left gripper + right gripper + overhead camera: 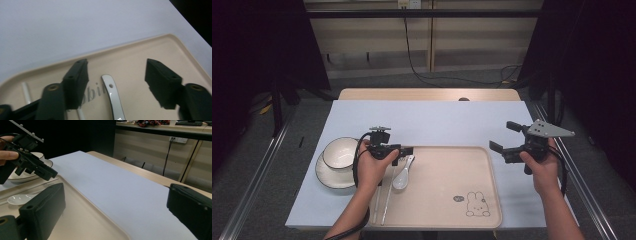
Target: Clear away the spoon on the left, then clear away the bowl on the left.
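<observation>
Bench (432, 120): covered by a pale lilac sheet; a wooden edge is seen along the far side.
Tray (447, 200): beige, rounded corners, laid at the near middle of the bench; a rabbit drawing (477, 205) is printed near its right front corner.
Spoon (402, 178): white ceramic, laid in the left part of the tray, handle pointing away from the person.
Chopsticks (386, 202): white pair, laid lengthwise along the tray's left edge, just beside the spoon.
Bowl (340, 152): white with dark rim, set on a white plate (328, 176), on the bench left of the tray.
Left tool (406, 153): held over the tray's far left corner; jaws parted, nothing gripped; the spoon handle (113, 96) is seen between them in the left gripper view.
Right tool (503, 145): held above the tray's right edge, jaws spread wide, nothing gripped.
</observation>
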Available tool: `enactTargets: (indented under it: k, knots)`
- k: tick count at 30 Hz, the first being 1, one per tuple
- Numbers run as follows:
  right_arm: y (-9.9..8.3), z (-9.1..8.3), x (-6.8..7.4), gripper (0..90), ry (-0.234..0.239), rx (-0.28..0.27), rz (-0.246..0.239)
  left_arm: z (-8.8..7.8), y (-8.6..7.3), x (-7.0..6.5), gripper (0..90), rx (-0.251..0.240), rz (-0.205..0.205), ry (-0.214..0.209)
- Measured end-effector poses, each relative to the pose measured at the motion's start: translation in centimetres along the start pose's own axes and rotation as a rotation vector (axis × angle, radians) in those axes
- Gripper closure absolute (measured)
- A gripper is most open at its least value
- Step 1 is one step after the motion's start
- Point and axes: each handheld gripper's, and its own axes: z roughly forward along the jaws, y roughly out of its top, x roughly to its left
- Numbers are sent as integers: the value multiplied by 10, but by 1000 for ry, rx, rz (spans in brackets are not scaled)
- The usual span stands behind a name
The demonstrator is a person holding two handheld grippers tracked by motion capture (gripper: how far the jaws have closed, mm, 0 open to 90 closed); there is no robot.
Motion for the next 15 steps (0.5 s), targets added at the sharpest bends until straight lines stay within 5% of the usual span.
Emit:
enactTargets:
  k: [3,7,15]
  knots:
    - [-1,1,0,17,1,2,-3,-7,6,0,246,10,47,44]
    - [1,0,1,17,2,-6,-2,-17,13,1,232,-23,26,39]
    - [1,-2,0,18,-5,-8,8,-35,21,10,143,-20,44,77]
